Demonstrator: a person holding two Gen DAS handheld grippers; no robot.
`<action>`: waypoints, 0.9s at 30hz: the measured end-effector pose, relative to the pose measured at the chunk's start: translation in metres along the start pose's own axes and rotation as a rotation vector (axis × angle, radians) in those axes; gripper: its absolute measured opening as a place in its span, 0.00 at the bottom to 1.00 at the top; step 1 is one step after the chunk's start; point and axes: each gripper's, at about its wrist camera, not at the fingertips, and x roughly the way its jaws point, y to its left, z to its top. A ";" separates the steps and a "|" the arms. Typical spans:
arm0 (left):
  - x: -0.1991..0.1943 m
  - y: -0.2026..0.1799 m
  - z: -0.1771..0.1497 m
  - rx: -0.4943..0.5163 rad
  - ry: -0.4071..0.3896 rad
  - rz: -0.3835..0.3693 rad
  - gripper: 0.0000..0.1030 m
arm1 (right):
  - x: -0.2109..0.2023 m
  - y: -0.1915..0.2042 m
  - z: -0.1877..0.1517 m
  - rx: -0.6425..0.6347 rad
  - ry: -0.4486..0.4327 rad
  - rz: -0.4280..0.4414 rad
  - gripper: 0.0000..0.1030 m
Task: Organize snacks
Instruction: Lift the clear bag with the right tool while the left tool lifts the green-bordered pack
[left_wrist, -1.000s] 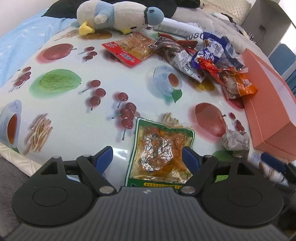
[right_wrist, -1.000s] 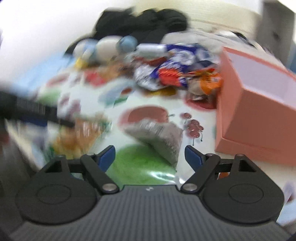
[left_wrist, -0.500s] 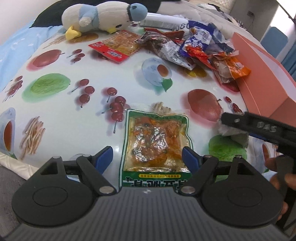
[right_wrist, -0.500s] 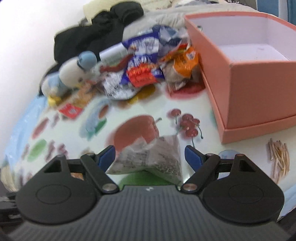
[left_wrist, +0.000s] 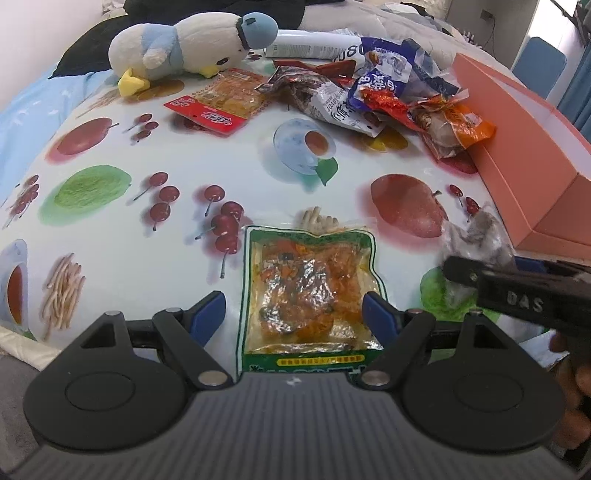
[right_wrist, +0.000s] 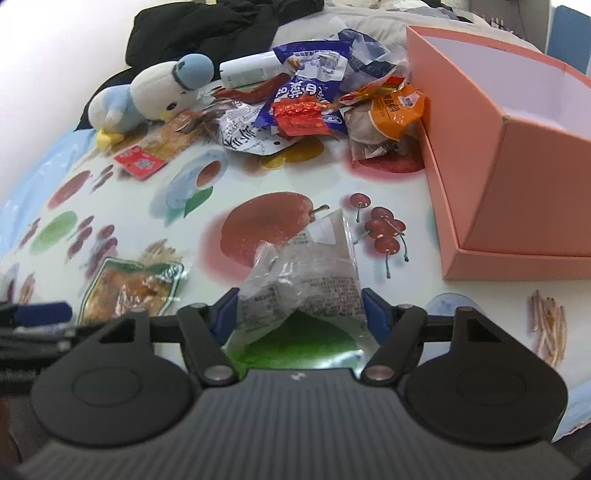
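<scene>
Jaws on right gripper (right_wrist: 299, 308) just closing around clear packet (right_wrist: 306, 280), pads touching it; left gripper (left_wrist: 293, 312) spread wide over green pouch (left_wrist: 310, 288).

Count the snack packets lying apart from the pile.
3, perhaps more hidden under the pile. The green-edged packet lies between the left hand-held gripper fingers; the clear grey packet sits between the right hand-held gripper fingers; the red-topped packet lies beside the plush bird.
</scene>
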 end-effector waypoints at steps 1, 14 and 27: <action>0.001 -0.001 0.000 0.005 0.001 -0.002 0.82 | -0.002 -0.001 -0.001 -0.007 0.002 -0.003 0.69; 0.014 -0.032 -0.006 0.141 -0.008 0.016 0.67 | -0.025 -0.017 -0.019 -0.016 0.006 -0.044 0.69; 0.001 -0.031 0.009 0.066 0.020 -0.024 0.37 | -0.040 -0.029 -0.019 0.018 -0.034 -0.044 0.67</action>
